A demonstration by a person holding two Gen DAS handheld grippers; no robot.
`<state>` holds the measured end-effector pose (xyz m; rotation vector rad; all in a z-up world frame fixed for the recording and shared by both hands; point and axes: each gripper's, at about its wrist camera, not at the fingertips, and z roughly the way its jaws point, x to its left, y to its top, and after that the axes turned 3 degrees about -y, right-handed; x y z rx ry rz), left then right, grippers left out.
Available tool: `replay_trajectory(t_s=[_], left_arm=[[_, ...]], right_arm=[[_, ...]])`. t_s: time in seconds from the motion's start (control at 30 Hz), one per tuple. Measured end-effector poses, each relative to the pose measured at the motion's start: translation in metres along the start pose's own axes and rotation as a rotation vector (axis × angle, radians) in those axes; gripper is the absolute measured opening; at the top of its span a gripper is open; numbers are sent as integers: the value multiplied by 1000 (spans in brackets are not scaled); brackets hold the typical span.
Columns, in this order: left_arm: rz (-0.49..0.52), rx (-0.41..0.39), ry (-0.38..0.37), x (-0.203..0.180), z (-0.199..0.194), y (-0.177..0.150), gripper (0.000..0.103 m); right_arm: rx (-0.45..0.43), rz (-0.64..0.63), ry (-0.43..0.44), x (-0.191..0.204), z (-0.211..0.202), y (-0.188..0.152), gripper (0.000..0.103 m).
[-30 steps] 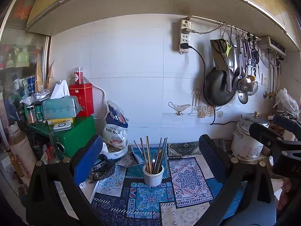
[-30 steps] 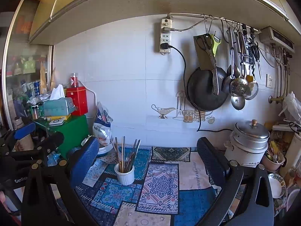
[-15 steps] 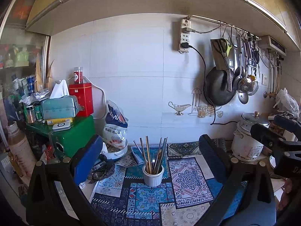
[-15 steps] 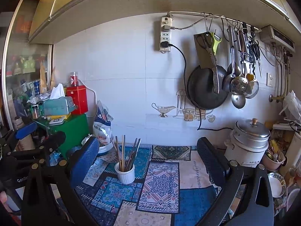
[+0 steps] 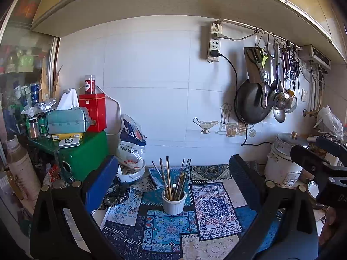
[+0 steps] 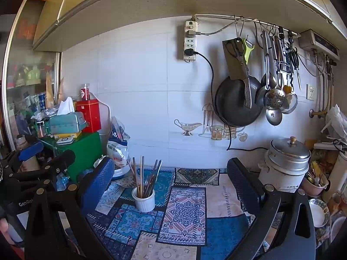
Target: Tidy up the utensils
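Observation:
A white ceramic cup (image 5: 174,204) holding several chopsticks (image 5: 168,177) stands upright on the patterned mat (image 5: 213,205). My left gripper (image 5: 172,162) is open and empty, held back from the cup, which shows between its blue pads. In the right wrist view the same cup (image 6: 143,201) and its chopsticks (image 6: 141,175) sit left of centre, near the left pad. My right gripper (image 6: 169,164) is also open and empty, well short of the cup. Each gripper shows in the other's view: the right gripper (image 5: 321,169) and the left gripper (image 6: 43,164).
A rice cooker (image 6: 286,164) stands at the right against the wall. Ladles, scissors and a black pan (image 6: 236,104) hang from a rail above it. A green box (image 5: 86,153) stacked with tins and a plastic bag (image 5: 131,145) crowd the left. A pink bowl of utensils (image 6: 314,184) sits far right.

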<state>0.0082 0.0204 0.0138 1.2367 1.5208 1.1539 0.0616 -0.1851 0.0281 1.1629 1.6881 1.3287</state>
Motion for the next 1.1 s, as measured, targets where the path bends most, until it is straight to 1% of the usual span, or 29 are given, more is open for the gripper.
replay_trajectory(t_s=[0.57, 0.9, 1.1], left_arm=[[-10, 0, -26, -5, -5, 3, 102], [-9, 11, -27, -6, -1, 2, 102], [-10, 23, -31, -6, 10, 1, 102]], right_arm=[[0, 17, -5, -5, -2, -1, 103], [7, 30, -5, -8, 1, -1, 103], [26, 28, -3, -9, 12, -3, 103]])
